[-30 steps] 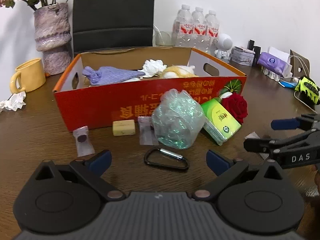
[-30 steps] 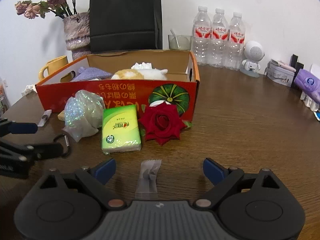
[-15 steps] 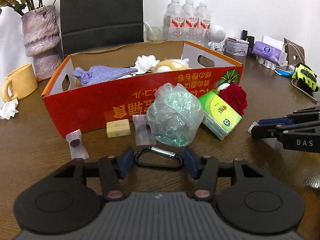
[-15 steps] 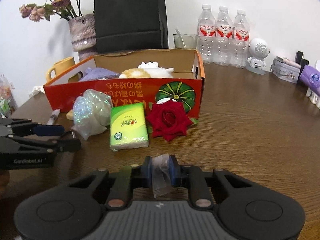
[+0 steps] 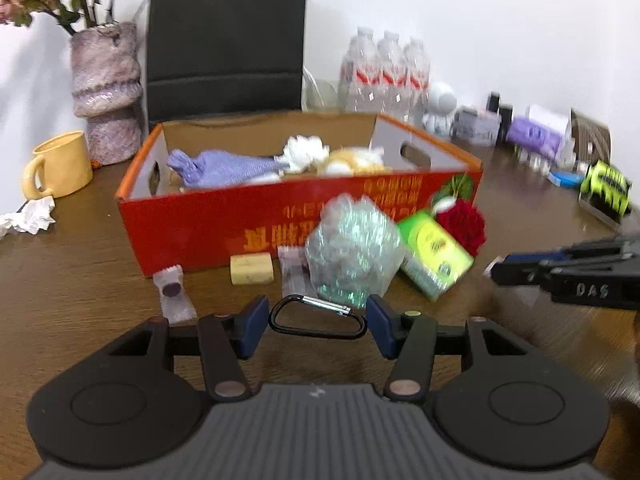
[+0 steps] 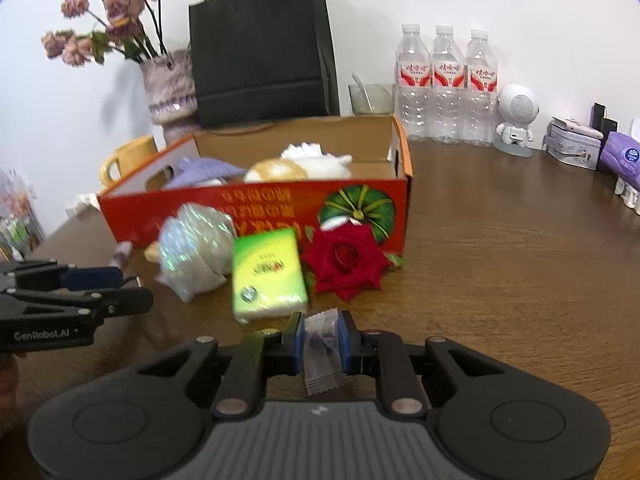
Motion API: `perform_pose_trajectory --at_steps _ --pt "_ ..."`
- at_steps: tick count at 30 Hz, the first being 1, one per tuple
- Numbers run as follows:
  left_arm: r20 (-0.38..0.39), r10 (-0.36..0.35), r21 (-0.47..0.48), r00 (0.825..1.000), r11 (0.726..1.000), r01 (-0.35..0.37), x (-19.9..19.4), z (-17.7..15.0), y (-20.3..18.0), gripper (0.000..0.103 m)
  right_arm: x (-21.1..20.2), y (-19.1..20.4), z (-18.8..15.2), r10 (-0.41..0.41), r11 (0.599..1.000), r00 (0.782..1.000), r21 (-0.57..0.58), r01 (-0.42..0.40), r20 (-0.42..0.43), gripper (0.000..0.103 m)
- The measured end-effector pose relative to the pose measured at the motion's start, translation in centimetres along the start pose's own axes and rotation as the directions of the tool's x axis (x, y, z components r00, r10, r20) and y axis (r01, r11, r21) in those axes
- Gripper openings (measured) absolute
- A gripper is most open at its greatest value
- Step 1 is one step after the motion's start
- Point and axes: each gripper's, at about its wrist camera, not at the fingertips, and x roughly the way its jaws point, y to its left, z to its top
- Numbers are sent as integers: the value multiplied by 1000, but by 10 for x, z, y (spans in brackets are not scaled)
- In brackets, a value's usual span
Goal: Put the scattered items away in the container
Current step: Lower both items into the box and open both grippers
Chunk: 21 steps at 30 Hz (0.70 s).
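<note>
My left gripper (image 5: 316, 320) is shut on a black carabiner (image 5: 318, 317) and holds it lifted in front of the orange cardboard box (image 5: 200, 220). My right gripper (image 6: 322, 340) is shut on a clear wrapped candy (image 6: 320, 346), raised above the table. In front of the box lie a shiny plastic bag (image 5: 354, 248), a green tissue pack (image 5: 434, 256), a red rose (image 5: 464, 224), a yellow eraser (image 5: 252, 274) and two wrapped candies (image 5: 172, 290). The box holds a purple cloth (image 5: 224, 168), a white flower and a plush toy.
A yellow mug (image 5: 60, 168), a crumpled tissue (image 5: 28, 218) and a vase (image 5: 108, 92) stand left of the box. A black bag (image 6: 260, 48), water bottles (image 6: 446, 84), a white robot toy (image 6: 516, 124) and small boxes line the back and right.
Both grippers closed from open: the left on the carabiner, the right on the candy. Both have since risen with their items, so the views sit higher over the table.
</note>
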Motion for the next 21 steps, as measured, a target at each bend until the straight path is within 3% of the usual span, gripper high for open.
perform_pose_trajectory --at_steps 6,12,17,21 --pt "116 1 -59 993 998 5 -27 31 14 55 -12 6 27 52 999 996 2 -53 72 16" --pt "210 40 -74 977 997 -25 -13 77 25 55 -4 13 75 56 998 984 -31 -52 169 16" --pt "214 43 -114 976 993 -19 23 101 33 55 31 14 114 52 999 979 -21 -49 197 16" --pt "179 65 -145 982 989 -39 55 112 43 55 70 14 132 55 998 985 0 -56 164 16"
